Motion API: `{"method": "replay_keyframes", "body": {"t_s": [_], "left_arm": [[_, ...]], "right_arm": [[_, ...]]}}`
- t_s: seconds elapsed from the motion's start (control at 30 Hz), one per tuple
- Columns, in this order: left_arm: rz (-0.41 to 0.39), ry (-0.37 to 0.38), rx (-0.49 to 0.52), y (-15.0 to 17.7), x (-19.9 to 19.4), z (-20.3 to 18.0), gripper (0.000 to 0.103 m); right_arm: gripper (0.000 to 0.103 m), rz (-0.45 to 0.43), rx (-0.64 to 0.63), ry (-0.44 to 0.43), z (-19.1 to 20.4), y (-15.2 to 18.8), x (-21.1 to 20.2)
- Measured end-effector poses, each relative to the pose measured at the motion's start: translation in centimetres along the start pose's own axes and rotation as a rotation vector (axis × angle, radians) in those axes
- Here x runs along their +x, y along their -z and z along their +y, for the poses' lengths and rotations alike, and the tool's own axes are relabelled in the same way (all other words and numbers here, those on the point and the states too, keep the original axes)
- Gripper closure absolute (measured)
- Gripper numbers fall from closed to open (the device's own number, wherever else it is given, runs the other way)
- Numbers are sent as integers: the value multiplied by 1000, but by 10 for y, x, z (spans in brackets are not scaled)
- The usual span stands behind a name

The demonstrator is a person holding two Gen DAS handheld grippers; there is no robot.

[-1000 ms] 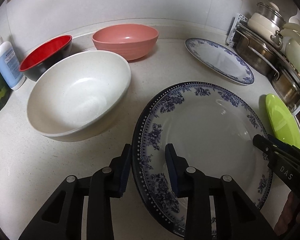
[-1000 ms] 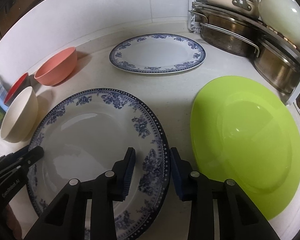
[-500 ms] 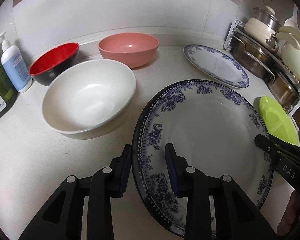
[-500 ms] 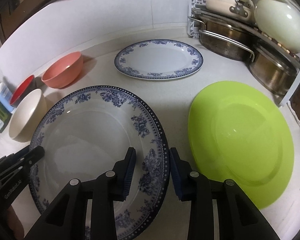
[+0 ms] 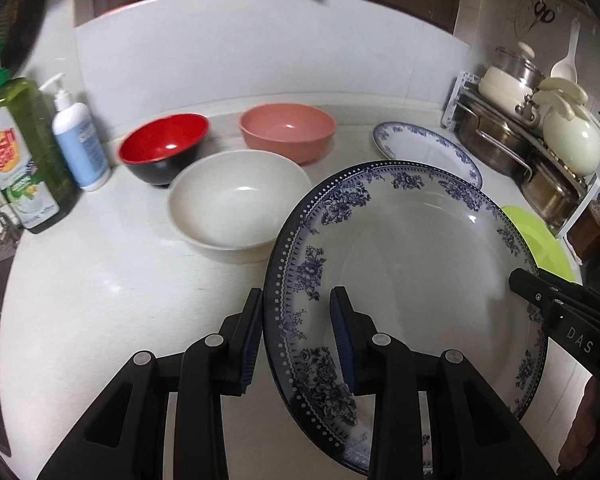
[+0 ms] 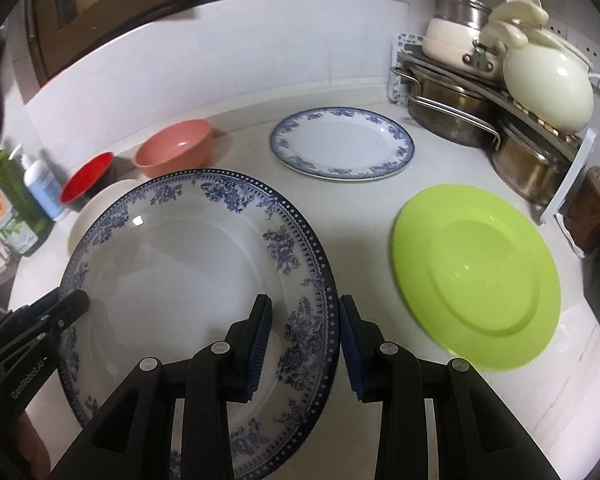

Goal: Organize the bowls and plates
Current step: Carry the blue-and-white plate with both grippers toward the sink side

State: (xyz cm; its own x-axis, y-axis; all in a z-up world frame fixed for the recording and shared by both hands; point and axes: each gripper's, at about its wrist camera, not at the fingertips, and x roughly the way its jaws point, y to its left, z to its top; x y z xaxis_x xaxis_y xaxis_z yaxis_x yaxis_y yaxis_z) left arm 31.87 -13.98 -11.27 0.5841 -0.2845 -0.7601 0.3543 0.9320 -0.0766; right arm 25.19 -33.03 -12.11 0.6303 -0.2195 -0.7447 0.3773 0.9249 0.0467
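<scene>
Left wrist view: the left gripper (image 5: pixel 298 336) pinches the left rim of the large blue-patterned plate (image 5: pixel 412 280), which fills the lower right of the frame. Cream bowl (image 5: pixel 236 200), red bowl (image 5: pixel 164 148) and pink bowl (image 5: pixel 287 130) sit at centre and above it. Right wrist view: the right gripper (image 6: pixel 305 340) pinches the same plate's right rim at lower centre; the green plate (image 6: pixel 476 276) lies at right, the small blue-rimmed plate (image 6: pixel 342 142) at upper centre.
</scene>
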Motion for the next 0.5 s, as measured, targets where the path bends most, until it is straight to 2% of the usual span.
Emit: {"method": "replay_keyframes", "body": {"t_s": [0.5], "left_arm": [[-59, -130, -96, 41, -68, 85, 70]], "right_arm": [[68, -22, -111, -128, 91, 28, -30]]}}
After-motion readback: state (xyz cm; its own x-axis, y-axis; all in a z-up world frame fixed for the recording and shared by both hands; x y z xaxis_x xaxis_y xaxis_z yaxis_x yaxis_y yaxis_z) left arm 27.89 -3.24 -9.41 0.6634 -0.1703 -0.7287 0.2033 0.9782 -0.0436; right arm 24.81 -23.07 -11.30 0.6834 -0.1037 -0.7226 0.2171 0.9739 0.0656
